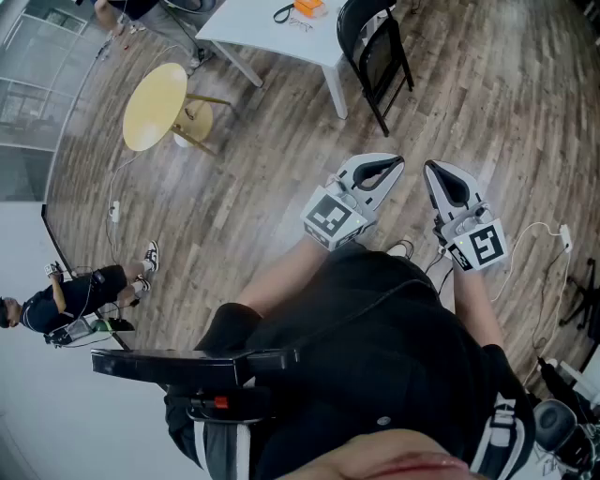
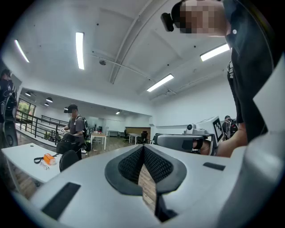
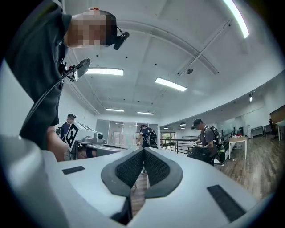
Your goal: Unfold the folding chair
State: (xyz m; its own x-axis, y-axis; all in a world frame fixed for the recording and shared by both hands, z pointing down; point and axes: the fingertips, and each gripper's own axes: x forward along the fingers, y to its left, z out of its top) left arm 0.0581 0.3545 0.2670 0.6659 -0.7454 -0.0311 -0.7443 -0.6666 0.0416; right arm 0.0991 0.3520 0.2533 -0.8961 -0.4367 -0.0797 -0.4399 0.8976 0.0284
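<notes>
I am holding both tools level over the wood-plank floor [image 1: 281, 169], and both are clenched on nothing. The left tool [image 1: 397, 162] is pressing its ribbed black pads [image 2: 131, 164] together into a closed seam, and the right tool [image 1: 430, 167] is doing the same with its own. Their shells are smooth white plastic, tapering to rounded tips.

The chair [image 1: 373, 58] is standing ahead of both tips and well apart from them, closer to the left tool's line than the right's. It is black, with thin tubing and a rounded back. It is looking folded flat, just beside a leg of the white tabletop [image 1: 262, 28].

The head view's top edge is cutting off its back. In the left gripper view only its rounded dark top is showing above the shell. My dark clothing is covering the floor behind both tools.
</notes>
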